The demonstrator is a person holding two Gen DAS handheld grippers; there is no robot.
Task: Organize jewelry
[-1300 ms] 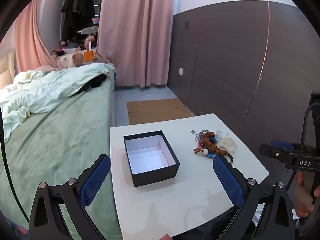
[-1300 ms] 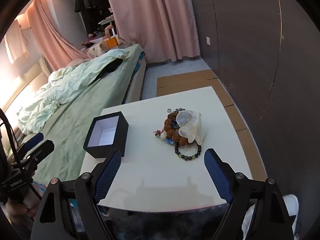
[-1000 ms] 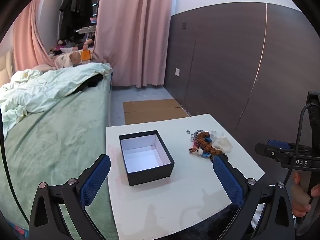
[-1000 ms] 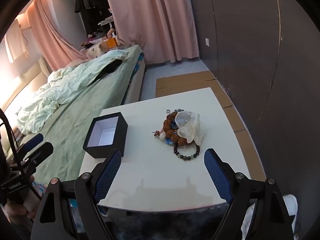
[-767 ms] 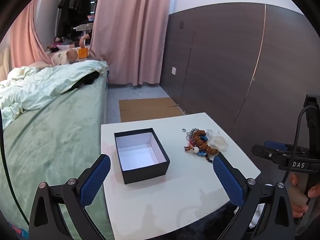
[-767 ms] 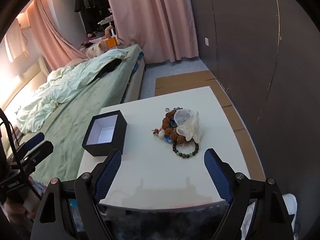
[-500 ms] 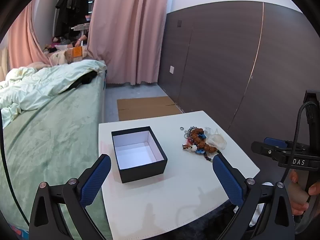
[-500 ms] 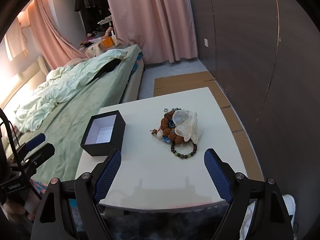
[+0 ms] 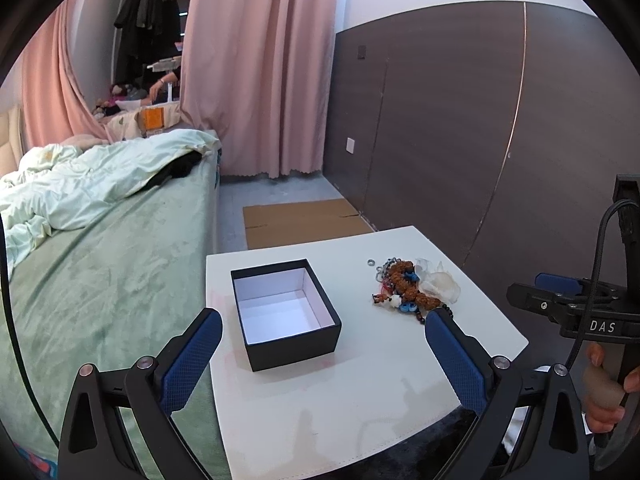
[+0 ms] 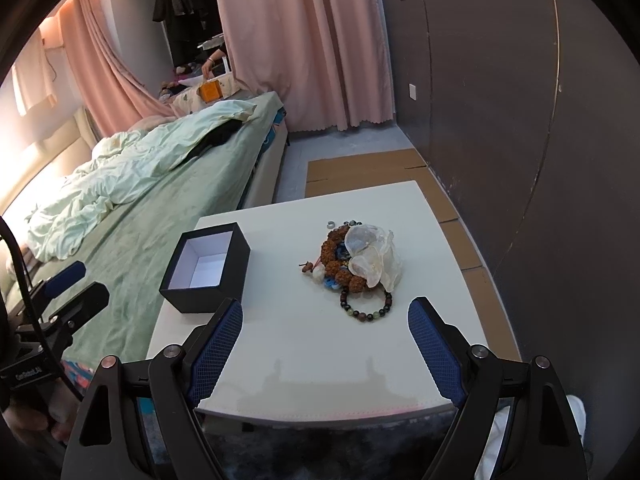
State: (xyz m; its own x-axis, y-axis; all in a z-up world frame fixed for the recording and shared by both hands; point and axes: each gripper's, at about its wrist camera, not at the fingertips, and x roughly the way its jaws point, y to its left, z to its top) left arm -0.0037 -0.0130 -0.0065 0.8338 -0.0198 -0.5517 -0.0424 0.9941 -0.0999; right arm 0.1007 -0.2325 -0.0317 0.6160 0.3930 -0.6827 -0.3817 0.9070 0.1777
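Note:
A black box (image 9: 285, 312) (image 10: 206, 267) with a white inside stands open and empty on the left part of the small white table (image 9: 360, 392) (image 10: 304, 352). A heap of jewelry (image 9: 408, 288) (image 10: 356, 264) lies to its right: brown bead bracelets, a dark bead bracelet (image 10: 366, 306), clear plastic bags (image 10: 372, 260), a small ring (image 9: 371, 262) (image 10: 330, 224). My left gripper (image 9: 322, 320) hovers open above the table's near edge, in front of the box. My right gripper (image 10: 325, 312) is open too, short of the dark bracelet. Neither holds anything.
A bed with green cover (image 9: 100, 264) (image 10: 160, 184) runs along the table's left side. Dark wall panels (image 9: 480, 140) stand to the right, flat cardboard (image 9: 300, 220) lies on the floor beyond, pink curtains (image 9: 260, 60) behind. A hand (image 9: 604, 392) holds the right gripper's handle.
Both grippers have drawn back and up a little, so the table, box and jewelry sit slightly smaller and farther in both views. Both stay open.

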